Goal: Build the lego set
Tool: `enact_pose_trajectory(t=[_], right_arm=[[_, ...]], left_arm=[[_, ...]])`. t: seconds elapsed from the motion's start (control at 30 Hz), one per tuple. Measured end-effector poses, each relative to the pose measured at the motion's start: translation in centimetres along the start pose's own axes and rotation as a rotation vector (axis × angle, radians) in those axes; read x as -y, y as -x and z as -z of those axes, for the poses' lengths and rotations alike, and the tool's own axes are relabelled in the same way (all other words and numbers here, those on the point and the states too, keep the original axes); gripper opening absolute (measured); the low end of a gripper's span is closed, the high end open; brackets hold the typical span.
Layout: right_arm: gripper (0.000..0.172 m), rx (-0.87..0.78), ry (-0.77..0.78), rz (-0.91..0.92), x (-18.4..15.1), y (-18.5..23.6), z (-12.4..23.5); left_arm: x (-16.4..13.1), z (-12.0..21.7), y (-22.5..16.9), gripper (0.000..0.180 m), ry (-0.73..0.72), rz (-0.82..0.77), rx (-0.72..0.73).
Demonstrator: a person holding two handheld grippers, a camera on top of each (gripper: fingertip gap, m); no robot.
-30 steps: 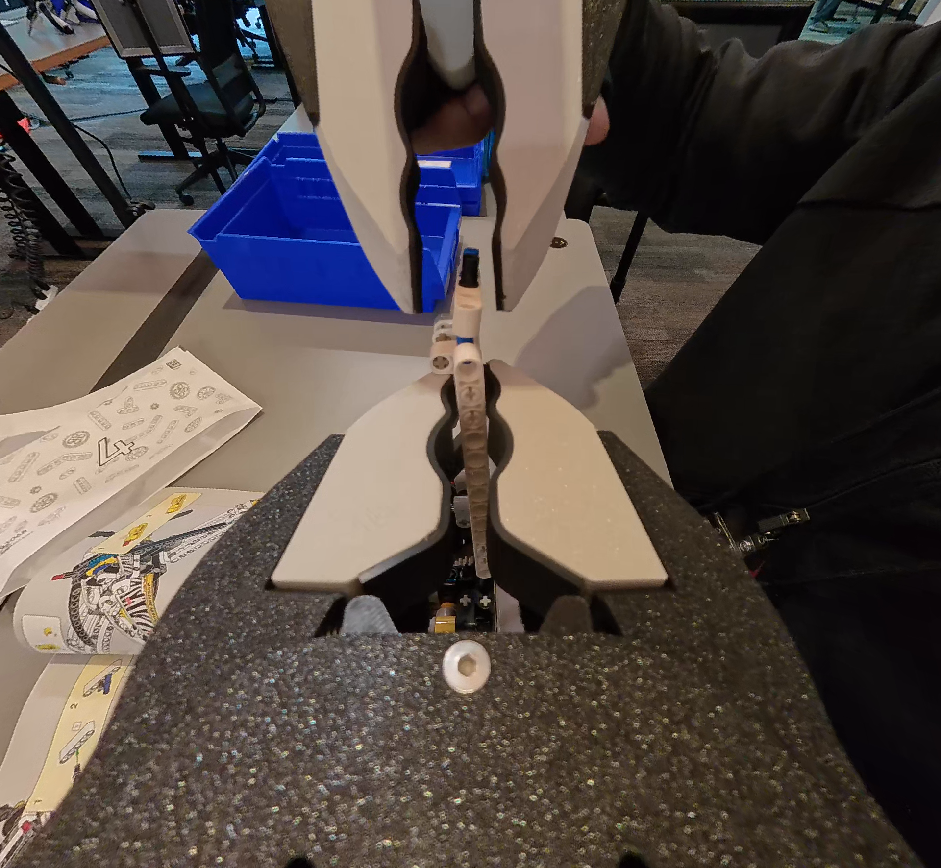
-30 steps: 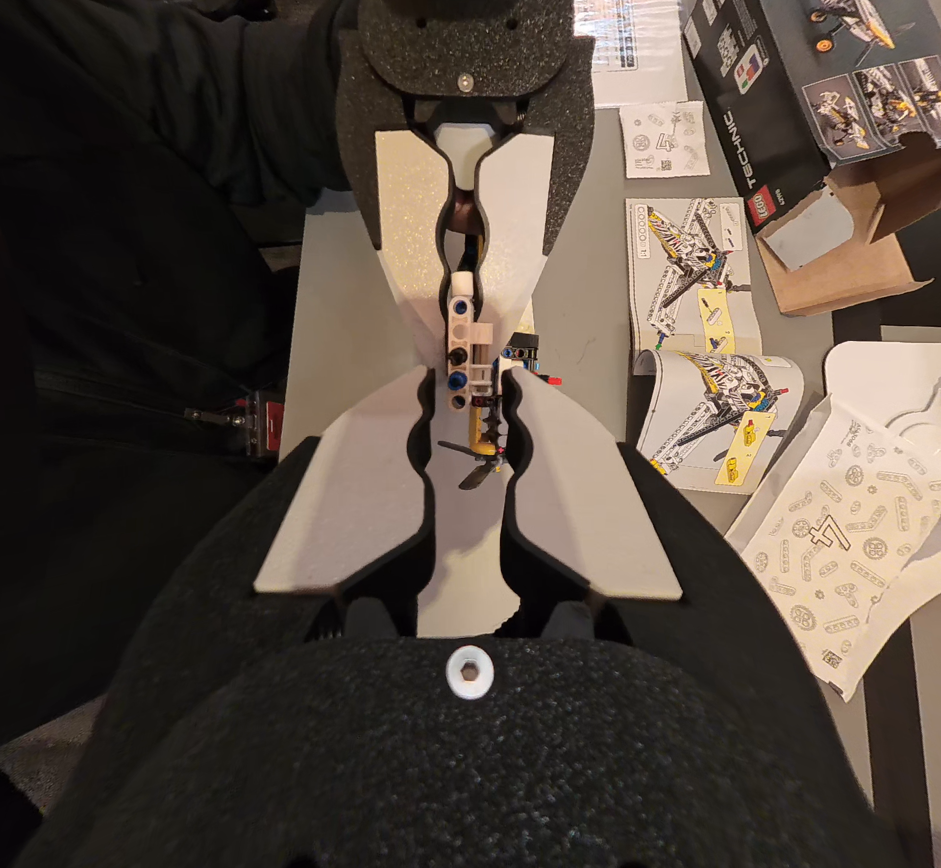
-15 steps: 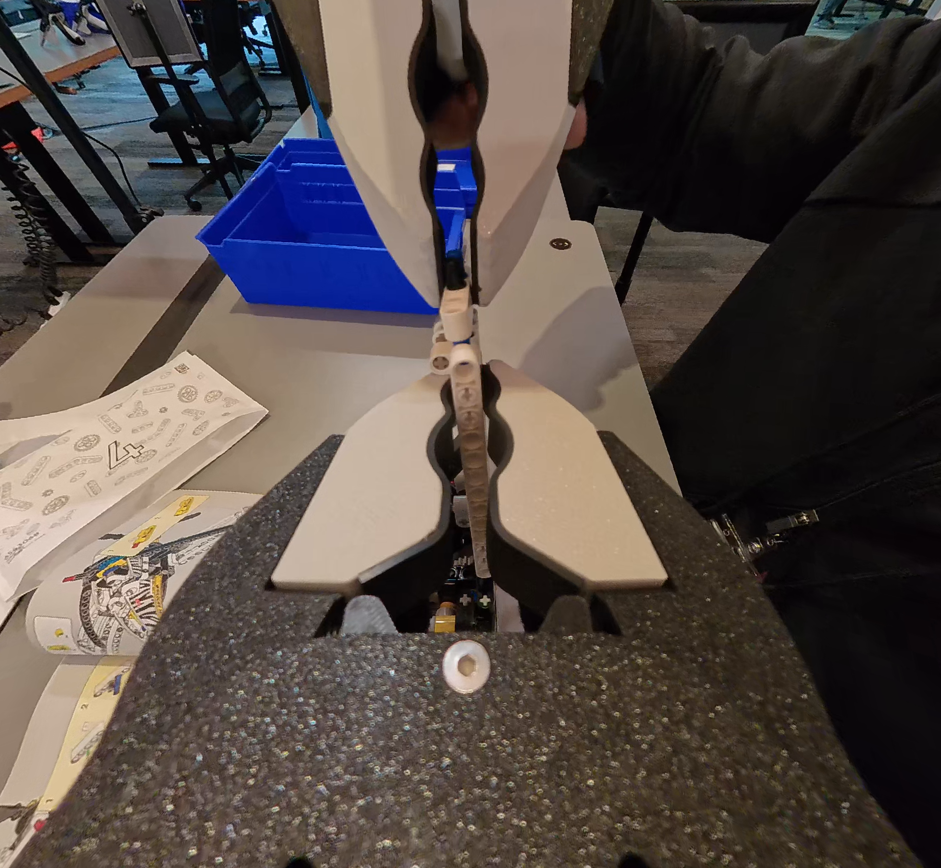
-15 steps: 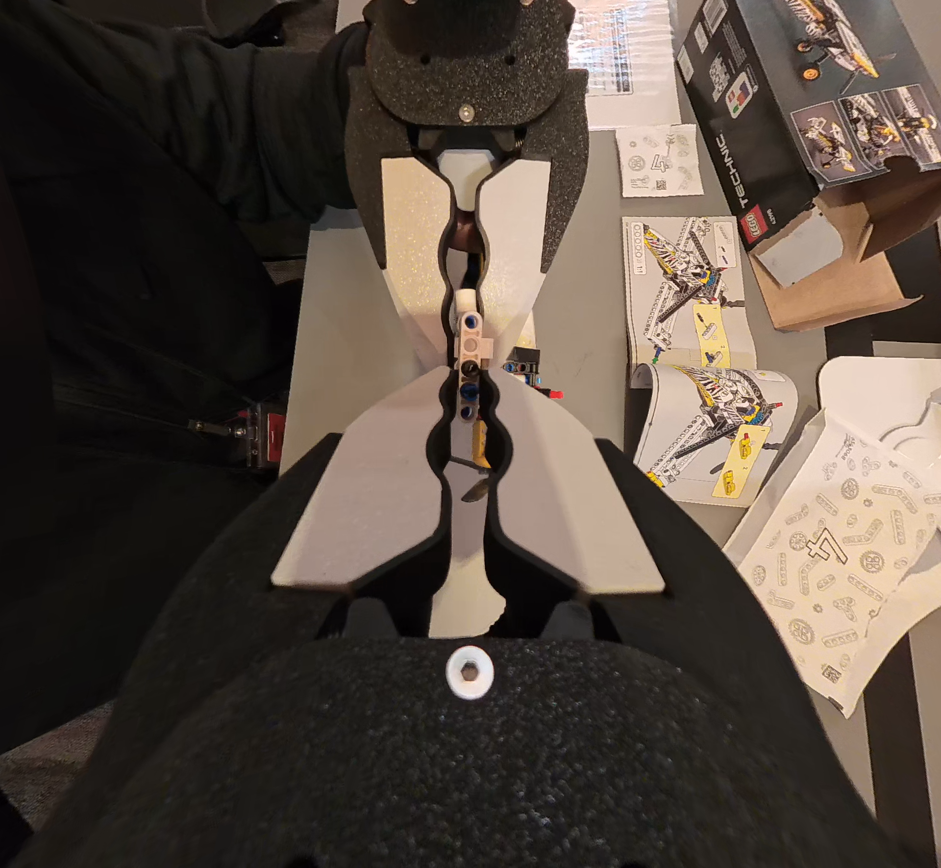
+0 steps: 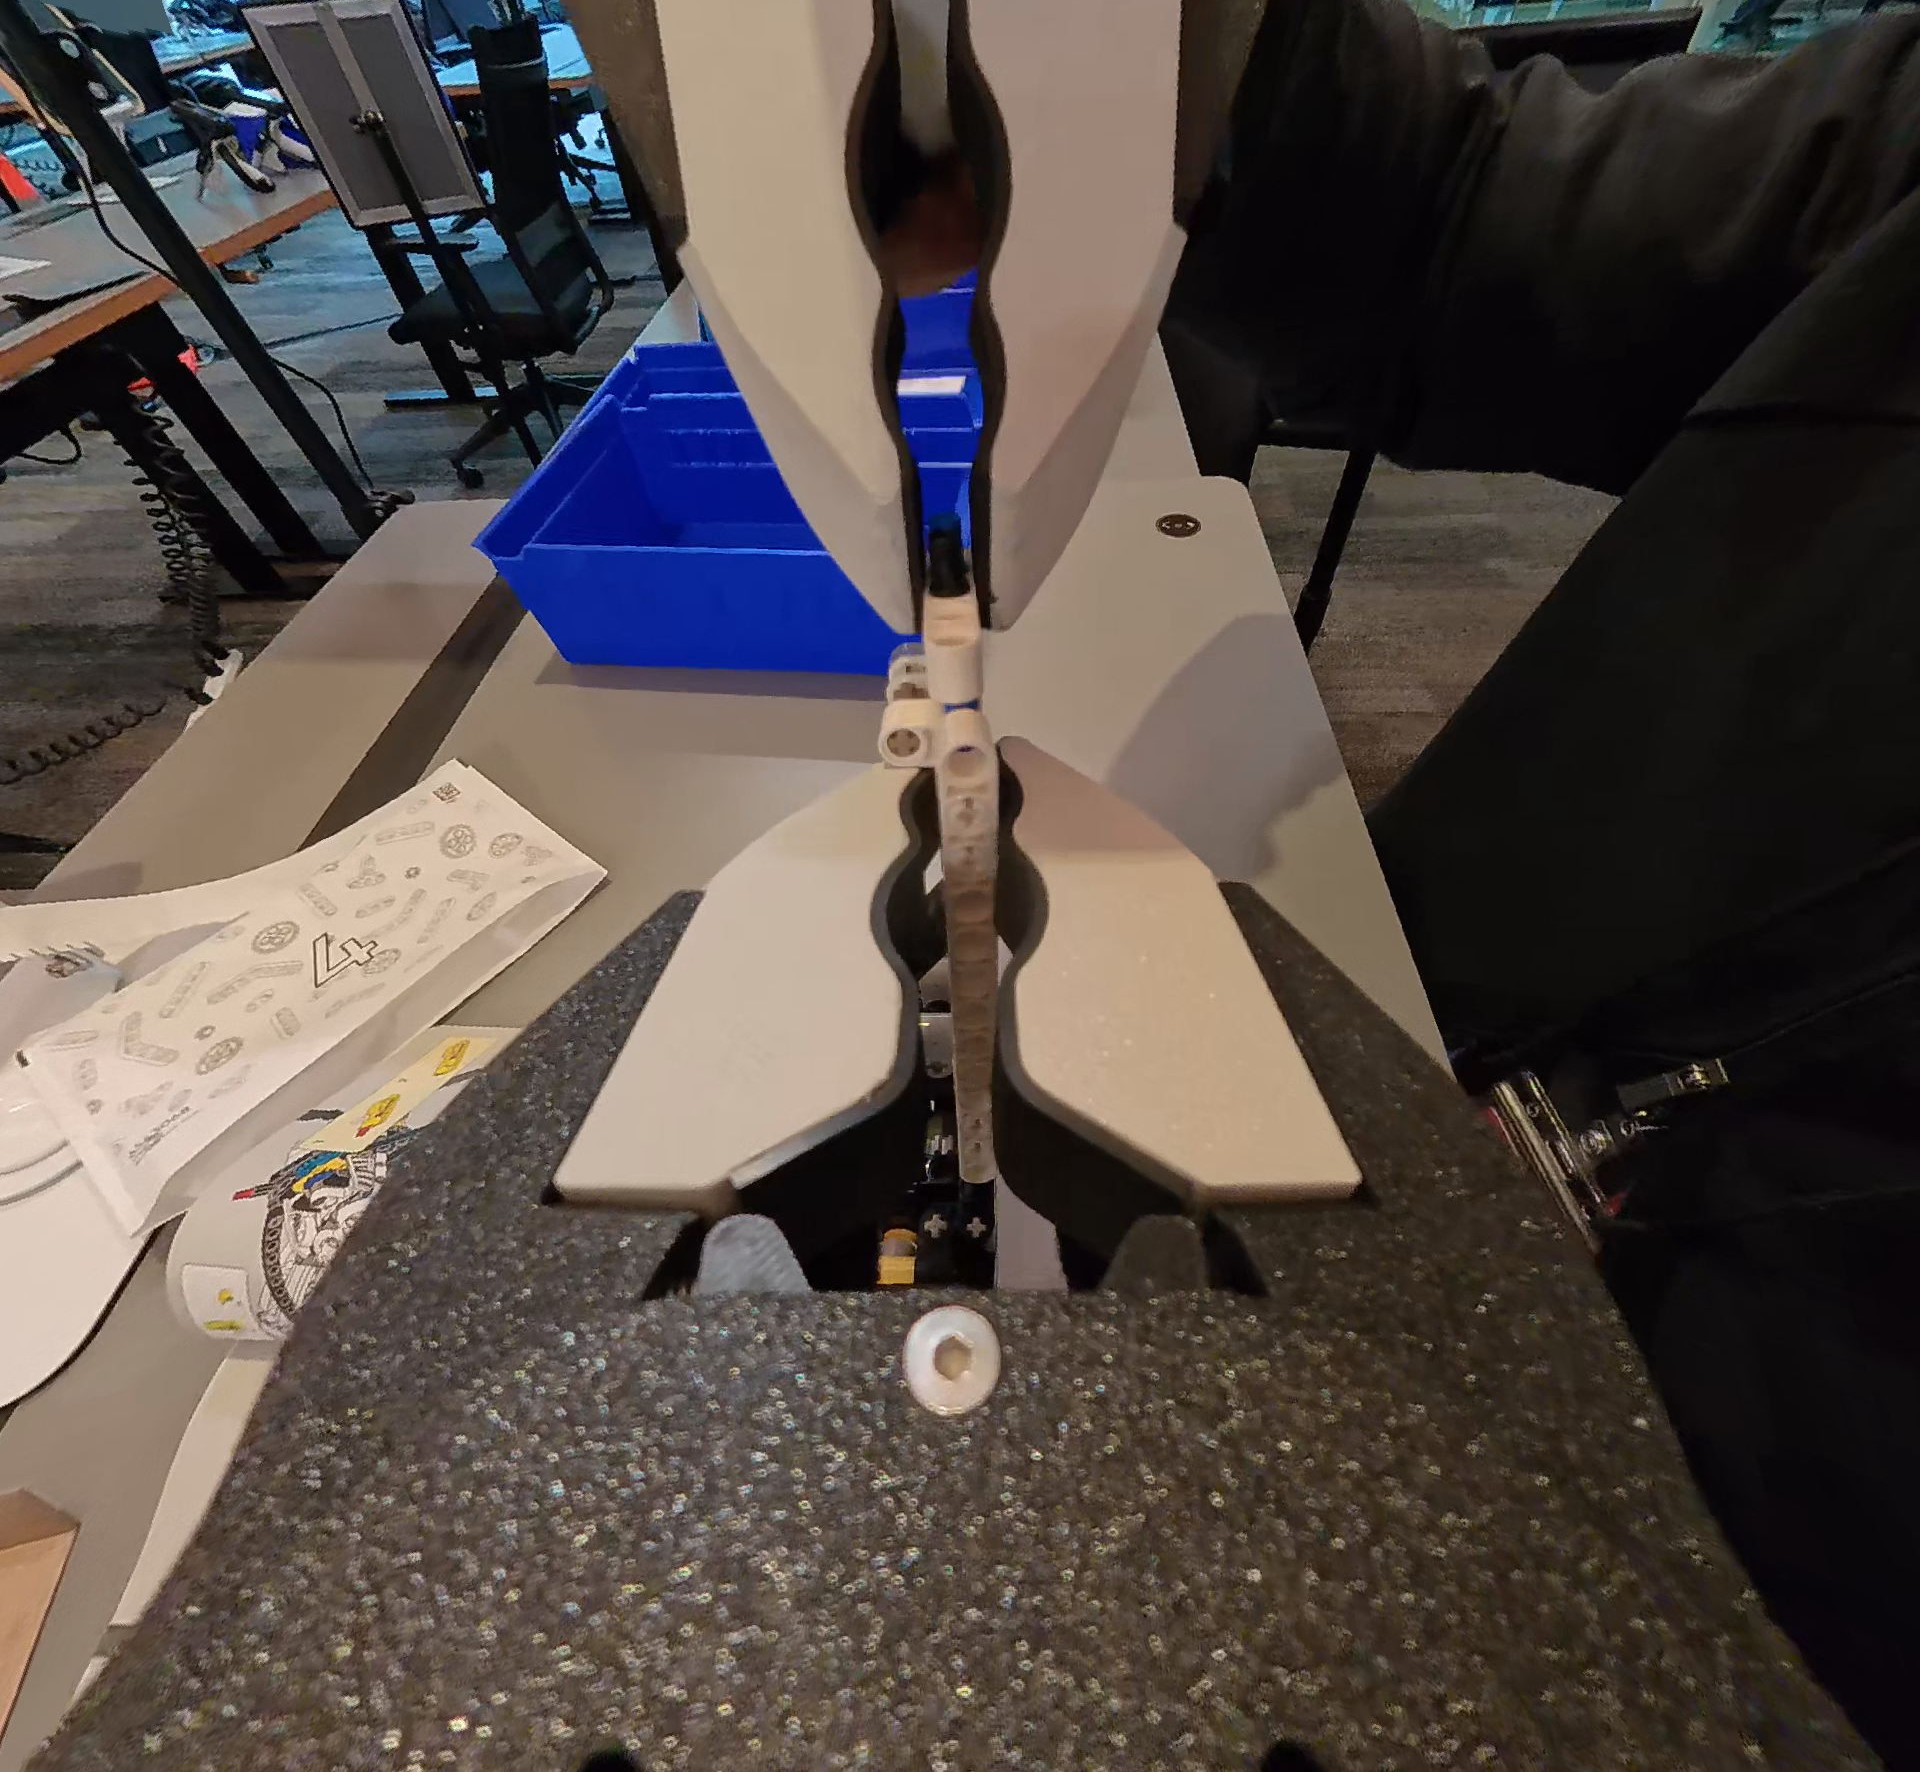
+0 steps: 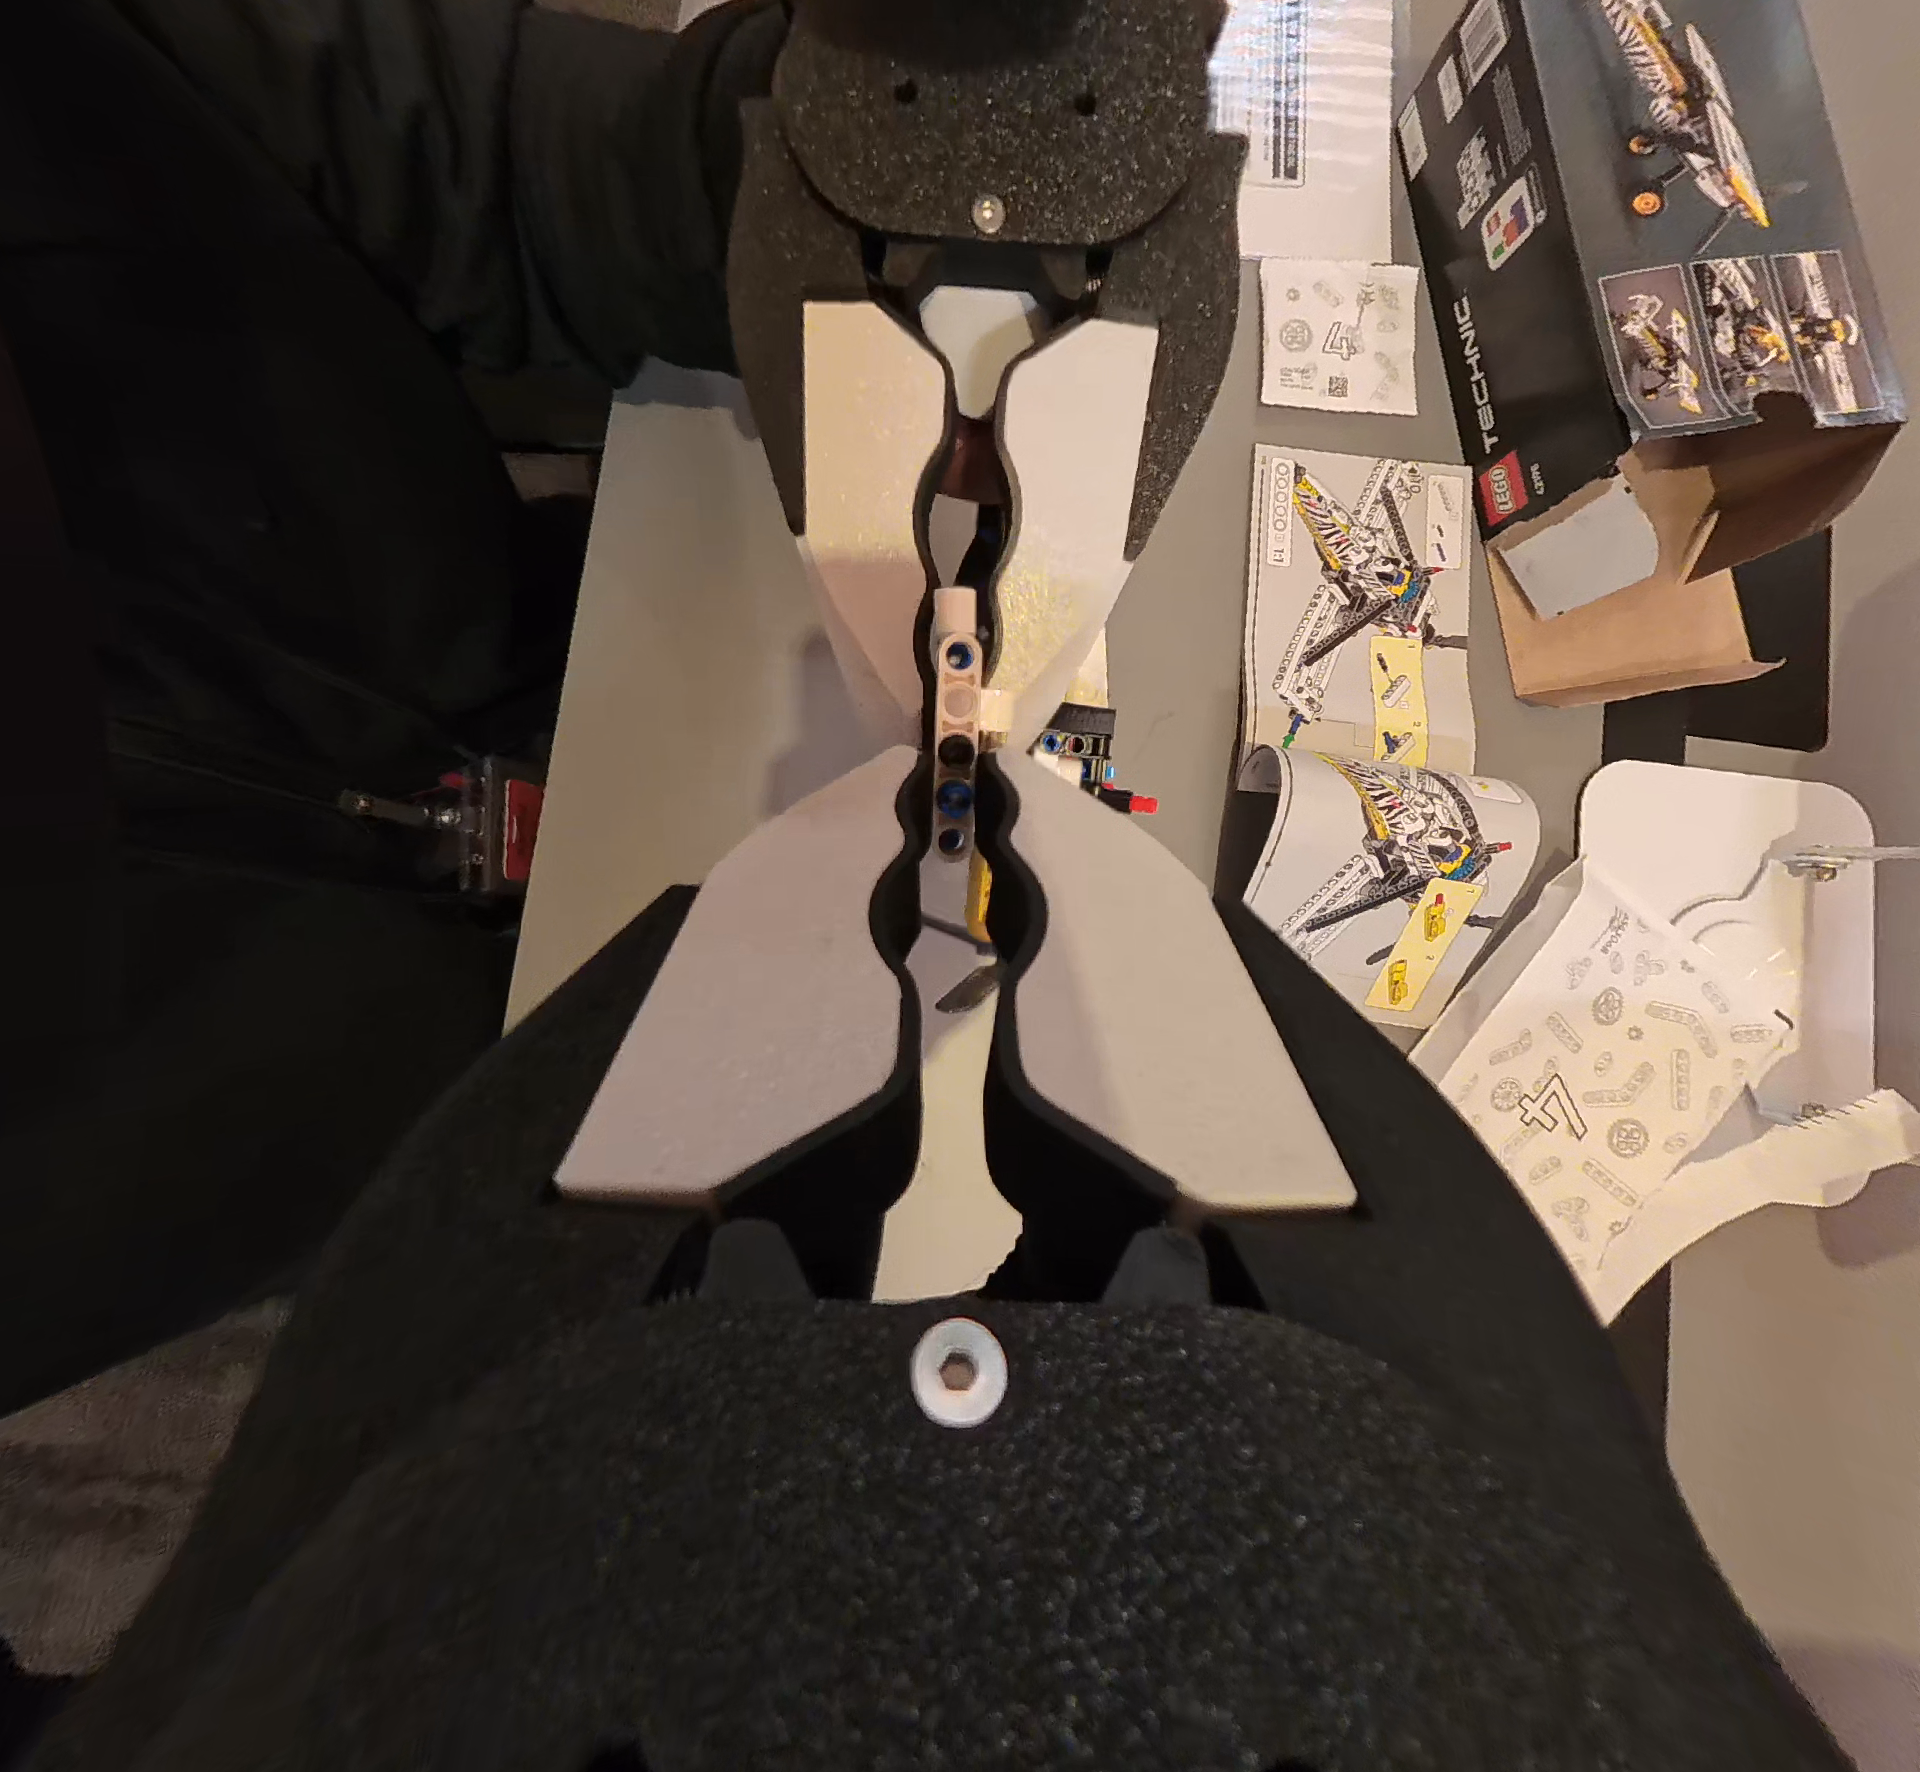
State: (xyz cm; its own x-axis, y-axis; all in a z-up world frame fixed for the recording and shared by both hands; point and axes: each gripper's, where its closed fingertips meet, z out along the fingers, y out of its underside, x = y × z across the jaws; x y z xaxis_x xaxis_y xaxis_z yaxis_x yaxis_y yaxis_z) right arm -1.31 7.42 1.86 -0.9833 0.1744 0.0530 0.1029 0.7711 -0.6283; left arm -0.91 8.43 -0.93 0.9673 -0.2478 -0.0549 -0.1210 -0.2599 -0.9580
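Between the two opposed claws, tip to tip above the grey surface (image 5: 665, 766), sits a small brick assembly. Left claw (image 5: 961, 777) is pressed on a long pale grey studded beam (image 5: 971, 974), which runs back between its fingers (image 5: 1143, 995) and projects forward into white connector pieces (image 5: 935, 704). Right claw (image 6: 956, 787) pinches the far end of the same assembly, a short pale beam (image 6: 956, 746) with blue and black pins set in its holes; both pads lie against its sides. Just beyond the left claw stands a blue bin (image 5: 675, 569); to its left lie a printed paper bag (image 5: 260, 974) and a curled instruction booklet (image 5: 281, 1223). Right of the right claw lie loose black parts (image 6: 1081, 756), the open booklet (image 6: 1361, 642), and farther off a dark toy box (image 6: 1621, 195).
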Motion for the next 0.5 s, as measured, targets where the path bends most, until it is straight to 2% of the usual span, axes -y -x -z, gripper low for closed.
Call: enact_pose_trajectory(t=[0.03,0.5], right_arm=[[0.007,0.0,0.014,0.006,-0.08,0.01,-0.08],[0.007,-0.049,0.124,0.045,-0.58,-0.45,-0.28]], left_arm=[[-0.1,-0.02,0.04,0.007,0.008,-0.001,0.005],[-0.33,-0.27,0.56,0.007,0.023,0.042,0.031]])
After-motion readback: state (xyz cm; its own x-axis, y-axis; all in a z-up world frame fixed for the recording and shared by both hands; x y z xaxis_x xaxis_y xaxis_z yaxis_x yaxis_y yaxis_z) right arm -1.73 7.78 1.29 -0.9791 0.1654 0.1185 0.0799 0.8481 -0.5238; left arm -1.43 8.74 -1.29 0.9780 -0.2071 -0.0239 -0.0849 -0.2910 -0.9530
